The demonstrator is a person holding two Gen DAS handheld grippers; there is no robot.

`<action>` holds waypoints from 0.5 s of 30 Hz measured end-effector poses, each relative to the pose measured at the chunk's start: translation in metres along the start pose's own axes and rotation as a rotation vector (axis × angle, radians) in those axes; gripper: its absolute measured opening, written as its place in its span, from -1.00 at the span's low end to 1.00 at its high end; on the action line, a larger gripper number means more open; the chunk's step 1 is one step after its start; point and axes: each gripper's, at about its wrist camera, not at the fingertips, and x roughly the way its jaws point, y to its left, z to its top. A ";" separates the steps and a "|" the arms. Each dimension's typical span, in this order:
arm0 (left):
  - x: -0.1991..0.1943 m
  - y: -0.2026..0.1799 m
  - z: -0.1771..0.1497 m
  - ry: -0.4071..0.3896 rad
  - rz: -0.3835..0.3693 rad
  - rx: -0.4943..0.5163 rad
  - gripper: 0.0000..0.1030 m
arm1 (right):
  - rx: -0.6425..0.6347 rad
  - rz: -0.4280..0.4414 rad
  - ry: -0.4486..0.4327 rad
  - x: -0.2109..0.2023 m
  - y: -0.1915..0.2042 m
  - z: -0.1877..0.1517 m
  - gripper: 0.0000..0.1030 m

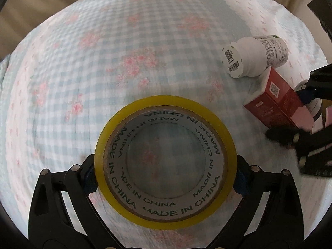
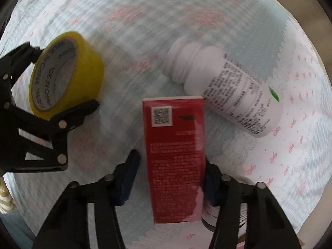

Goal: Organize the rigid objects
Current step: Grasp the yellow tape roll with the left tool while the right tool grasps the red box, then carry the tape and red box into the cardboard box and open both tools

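While clamped on the glossy yellow tape roll (image 1: 165, 159), left gripper (image 1: 166, 178) spans wide. Right gripper (image 2: 171, 178) spread around the red cardboard box (image 2: 176, 155), left pad apart, right touching. Beside the box, smooth white bottle (image 2: 226, 87) on its side.

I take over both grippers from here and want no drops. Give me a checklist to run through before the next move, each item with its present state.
1. Left gripper shut on the tape roll, fingers on both sides of it: ok.
2. Right gripper around the red box: right pad touching, a gap shows at the left pad, so grip not ok.
3. Red box clear of the white bottle: box corner meets the bottle, not ok.
4. White bottle lying on its side on the bedsheet, may roll: cannot tell.
5. Second container under the right gripper's finger: partly hidden, cannot tell.
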 end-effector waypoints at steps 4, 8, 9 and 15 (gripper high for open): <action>-0.002 0.009 -0.001 0.005 -0.002 -0.001 0.88 | 0.034 0.019 -0.003 -0.004 -0.006 -0.004 -0.26; -0.007 0.009 -0.003 0.007 0.008 0.007 0.88 | 0.055 0.015 -0.003 -0.005 -0.010 -0.003 -0.27; -0.009 0.008 -0.003 0.006 0.009 0.008 0.88 | 0.065 0.016 -0.004 -0.006 -0.011 -0.004 -0.27; -0.029 0.017 -0.005 -0.009 0.016 -0.004 0.88 | 0.148 0.051 -0.019 -0.015 -0.028 -0.002 -0.27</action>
